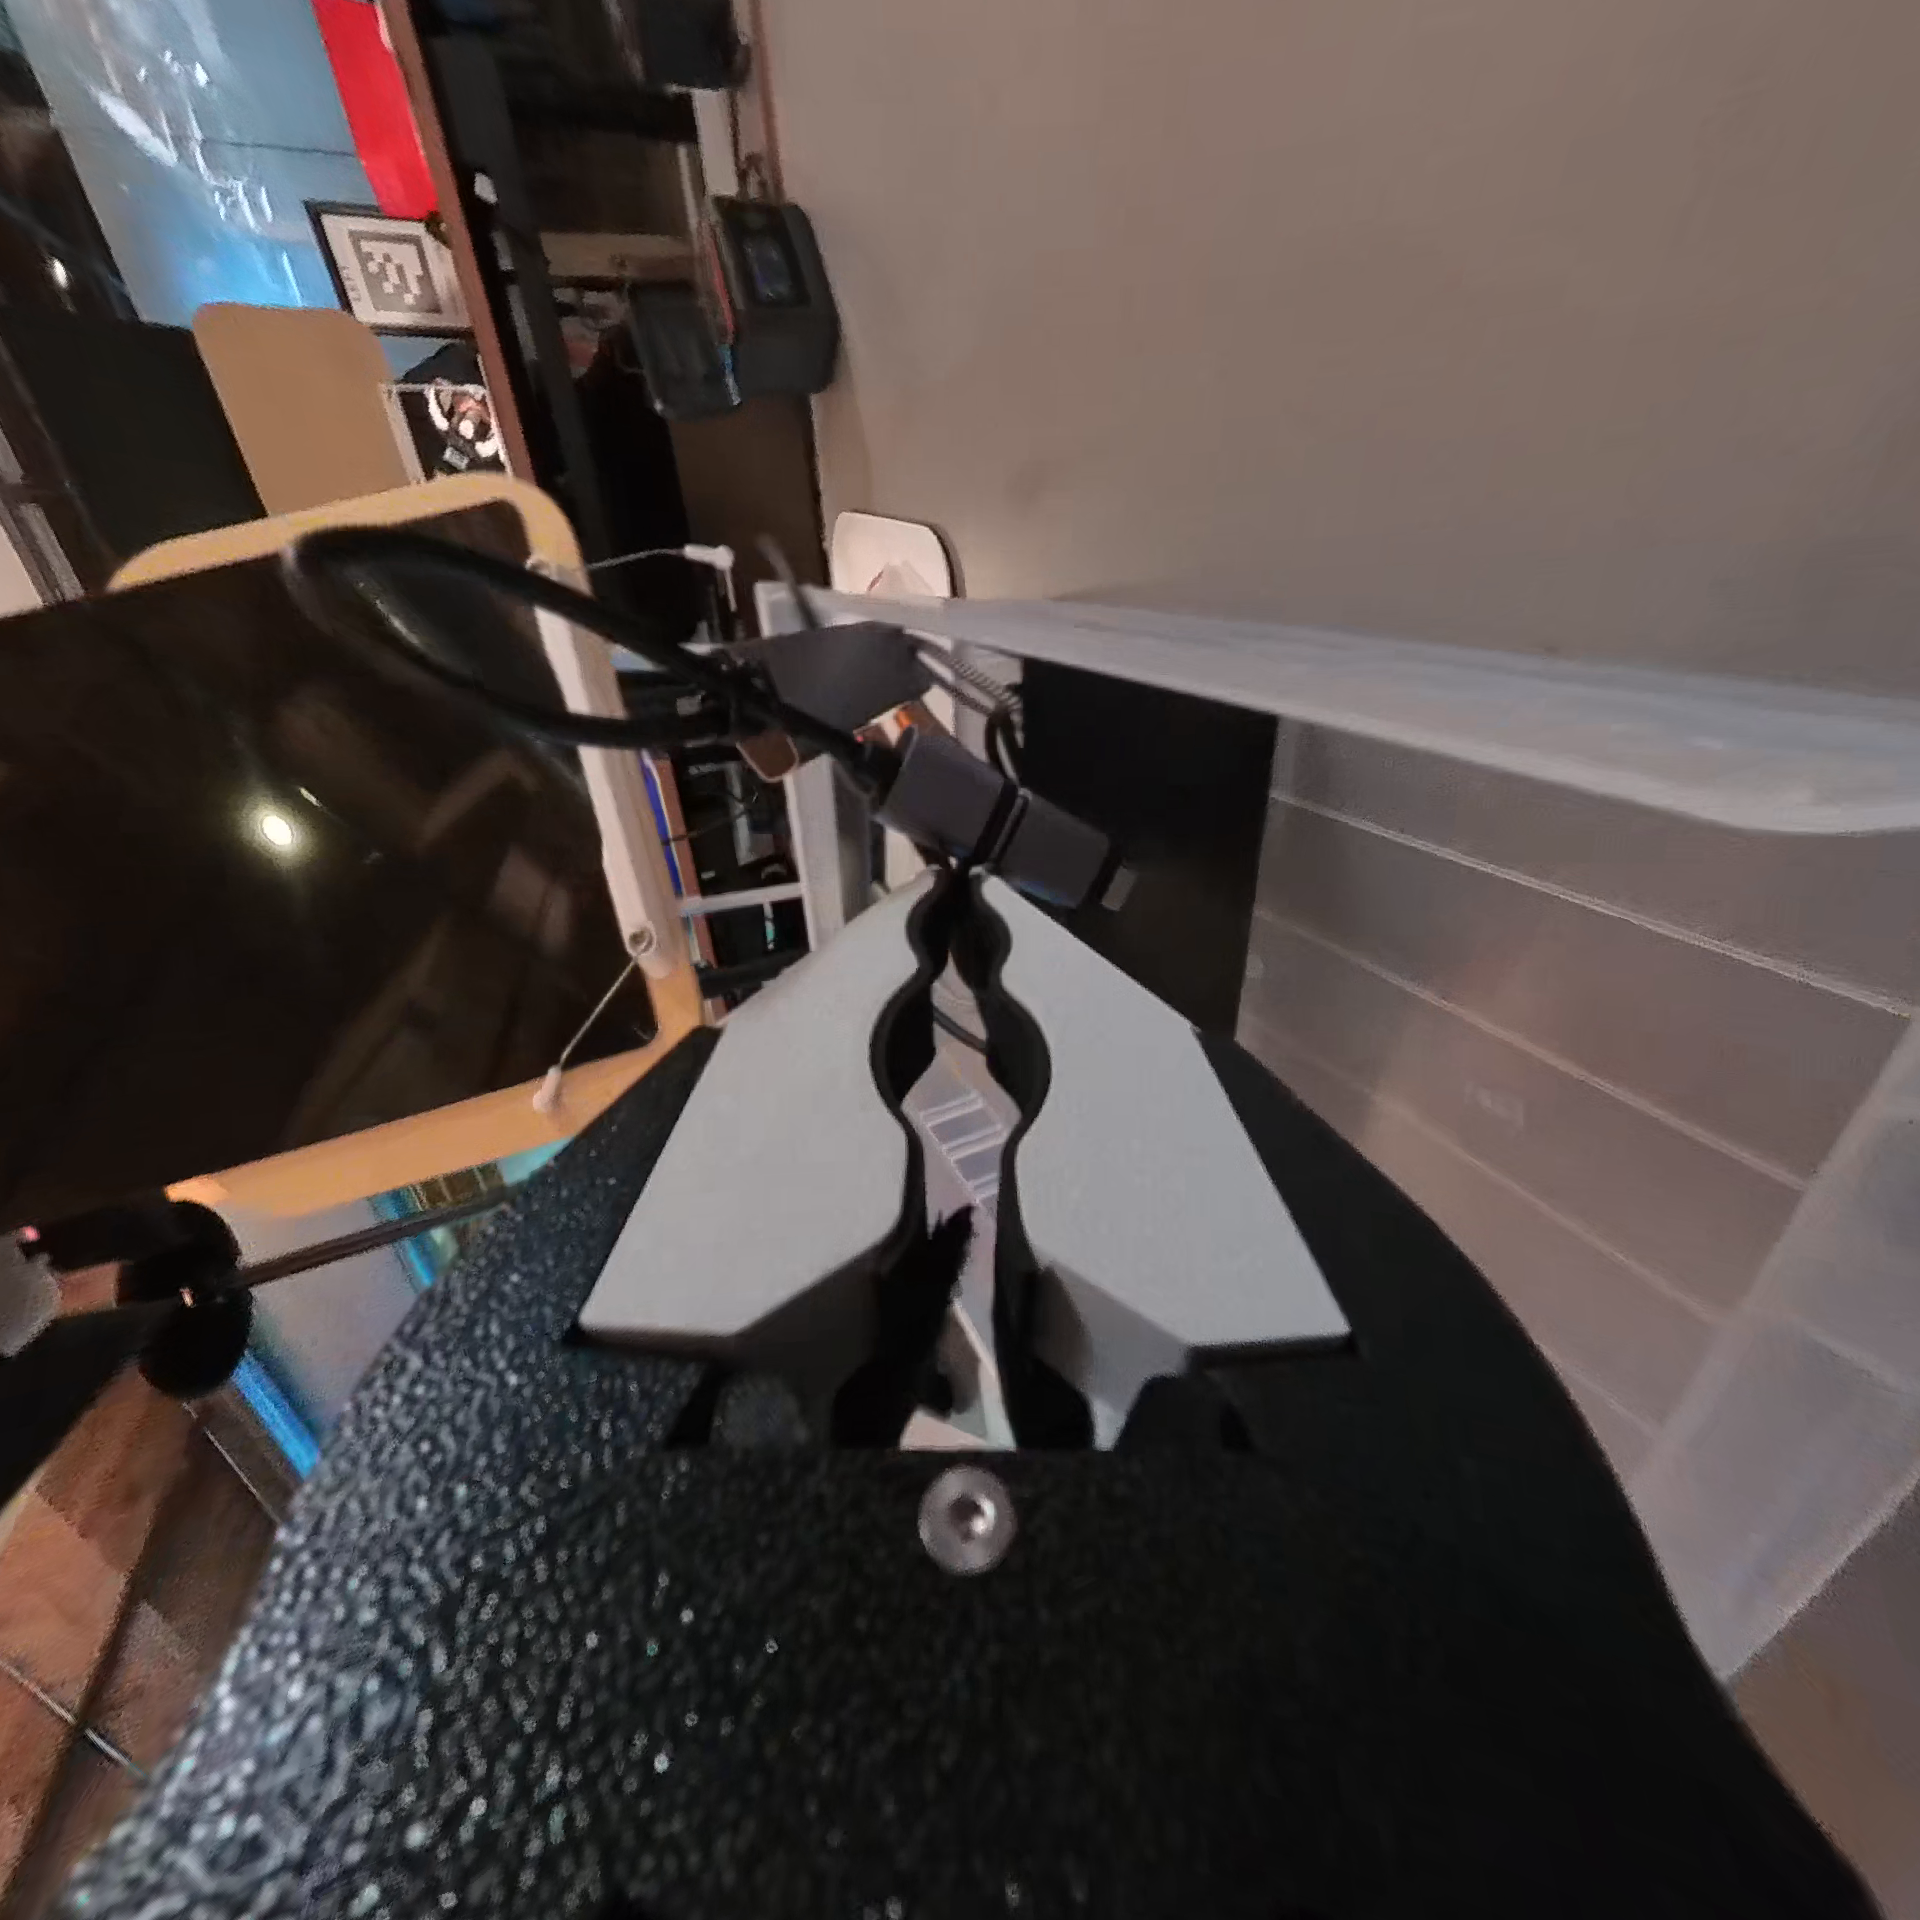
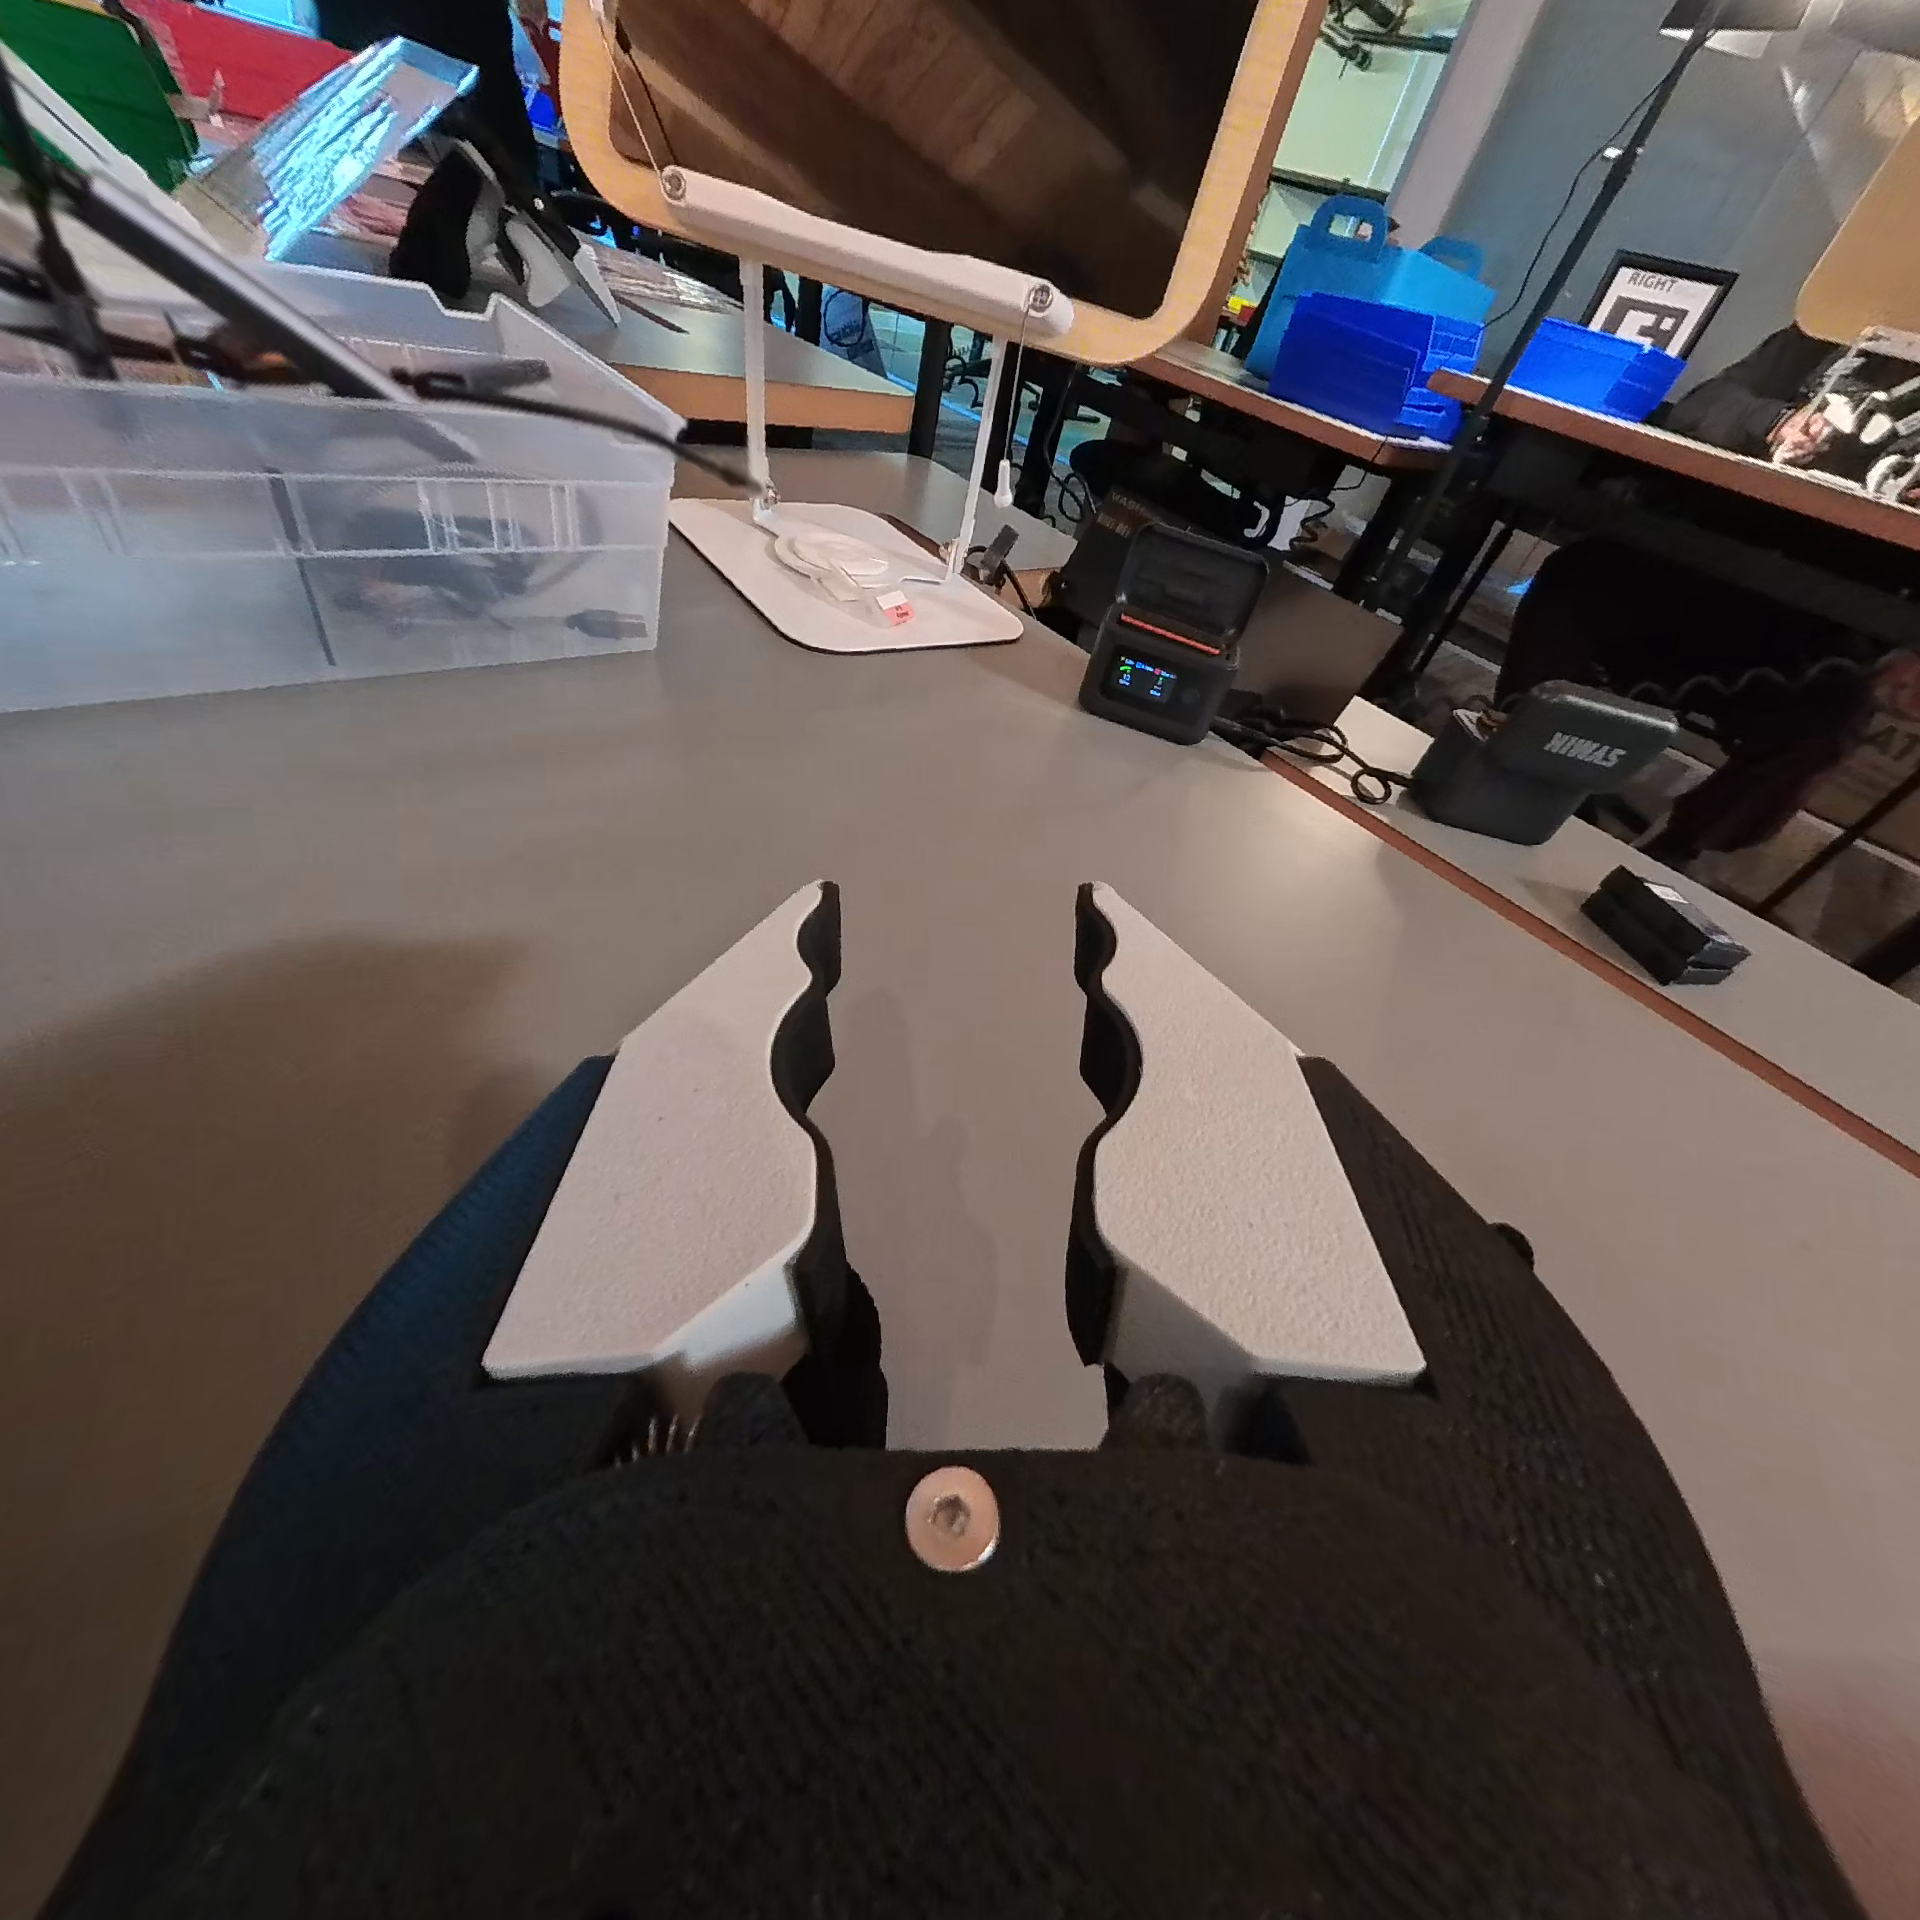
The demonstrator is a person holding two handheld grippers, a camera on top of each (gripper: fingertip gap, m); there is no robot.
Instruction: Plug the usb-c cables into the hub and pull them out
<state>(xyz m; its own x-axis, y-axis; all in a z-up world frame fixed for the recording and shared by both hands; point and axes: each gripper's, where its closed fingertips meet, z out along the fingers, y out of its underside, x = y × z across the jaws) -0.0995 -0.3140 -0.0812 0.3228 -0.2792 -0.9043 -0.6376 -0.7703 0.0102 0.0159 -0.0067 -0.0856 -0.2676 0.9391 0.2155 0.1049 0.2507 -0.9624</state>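
Observation:
In the left wrist view my left gripper [image 1: 951, 883] is shut, its tips pinching the black strap under a grey USB hub [image 1: 997, 821]. The hub hangs in the air beside the rim of a clear plastic box [image 1: 1507, 935]. A bundle of black cables [image 1: 665, 675] and a grey plug body [image 1: 831, 675] trail from the hub's far end. In the right wrist view my right gripper [image 2: 956, 904] is open and empty, low over the grey table [image 2: 623, 831]. A black cable end [image 2: 717, 473] sticks out over the clear box [image 2: 312, 540], which holds more cables.
A wood-framed dark panel [image 2: 935, 125] stands on a white stand base [image 2: 842, 592] behind the box. A small black device with a lit screen [image 2: 1164, 675], a grey case [image 2: 1548, 758] and a small black box [image 2: 1662, 940] sit along the table's right edge. Blue bins [image 2: 1371, 312] stand on a far table. There is about 35 cm between the tips of the two grippers. To the grey case [image 2: 1548, 758]: right tips about 35 cm, left tips about 60 cm.

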